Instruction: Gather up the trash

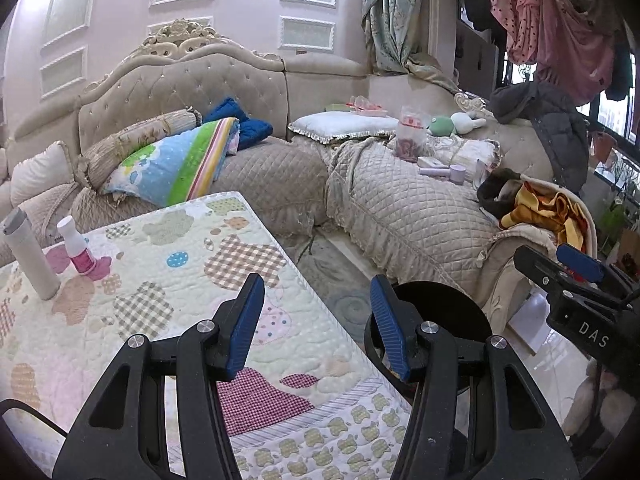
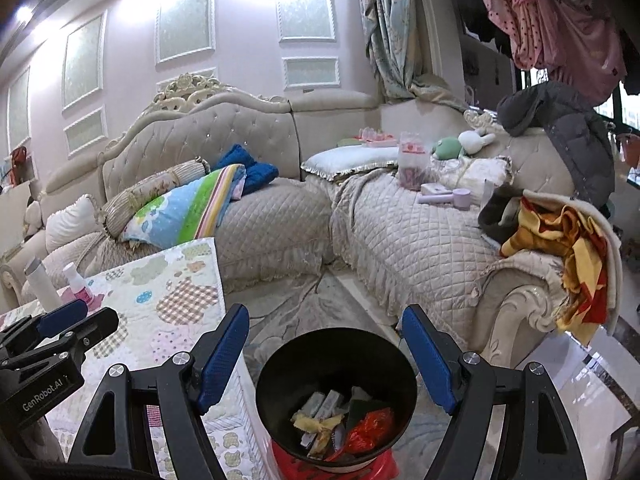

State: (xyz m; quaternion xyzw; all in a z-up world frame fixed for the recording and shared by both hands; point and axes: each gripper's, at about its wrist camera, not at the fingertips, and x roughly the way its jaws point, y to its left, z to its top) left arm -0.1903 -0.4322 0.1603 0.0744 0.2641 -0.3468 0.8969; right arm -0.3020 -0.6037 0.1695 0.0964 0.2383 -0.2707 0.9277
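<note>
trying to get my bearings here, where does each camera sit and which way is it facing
Left wrist: sits on the left gripper, looks forward over the quilted table toward the sofa; its own open jaws show, and the right gripper at the right edge.
Right wrist: sits on the right gripper, looks down into the black bin holding wrappers, sofa beyond; its own open jaws show, and the left gripper at the left edge.
Shared: sofa, table, bin, white bottle, pink bottle.
</note>
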